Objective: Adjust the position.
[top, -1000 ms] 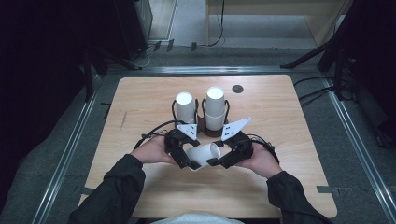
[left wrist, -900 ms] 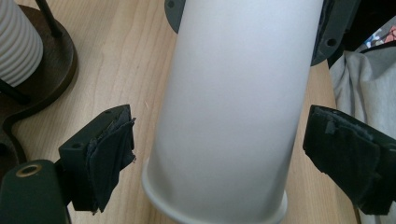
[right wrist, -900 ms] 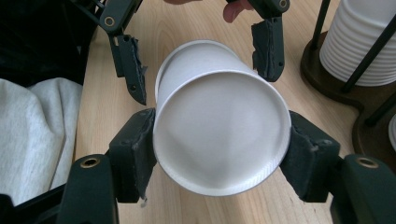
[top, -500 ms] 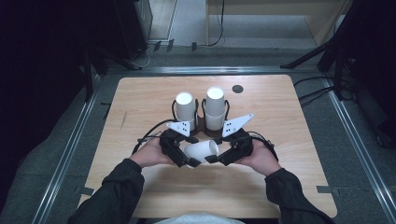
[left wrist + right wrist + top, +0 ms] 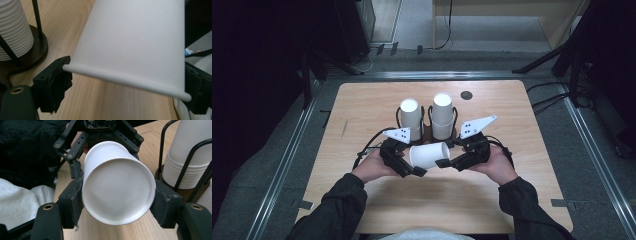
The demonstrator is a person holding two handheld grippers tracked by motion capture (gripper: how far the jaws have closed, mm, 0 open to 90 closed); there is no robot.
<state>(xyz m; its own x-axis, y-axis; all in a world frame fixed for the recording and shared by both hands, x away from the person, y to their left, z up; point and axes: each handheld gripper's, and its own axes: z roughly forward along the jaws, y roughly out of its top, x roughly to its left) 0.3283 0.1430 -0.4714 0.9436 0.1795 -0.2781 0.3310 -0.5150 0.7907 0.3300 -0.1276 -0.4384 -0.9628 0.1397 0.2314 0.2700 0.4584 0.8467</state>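
The wooden table (image 5: 362,110) takes up most of the high view, with the person's two dark sleeves coming in from the near edge. On its far middle stands a dark cup holder (image 5: 426,131) of black wire uprights on a round base, carrying two stacks of white paper cups side by side, bottoms up: the left stack (image 5: 410,116) and the slightly taller right stack (image 5: 442,114). Just near of the holder, between the two hands and above the tabletop, a single white paper cup (image 5: 428,155) lies on its side, its rim end toward the left and its closed base toward the right. The left gripper (image 5: 409,167) has the cup's rim end between its jaws; in the left gripper view the rolled rim (image 5: 125,81) spans from one black jaw to the other and meets both, and these jaws have just been closing a little onto it. The right gripper (image 5: 446,163) pinches the base end: in the right gripper view the round bottom of the cup (image 5: 117,192) sits squarely between the two pads, both pressed against its sides, with the other gripper seen beyond holding the far end. A small dark disc (image 5: 466,95) lies on the table to the far right of the stacks, well apart from them.
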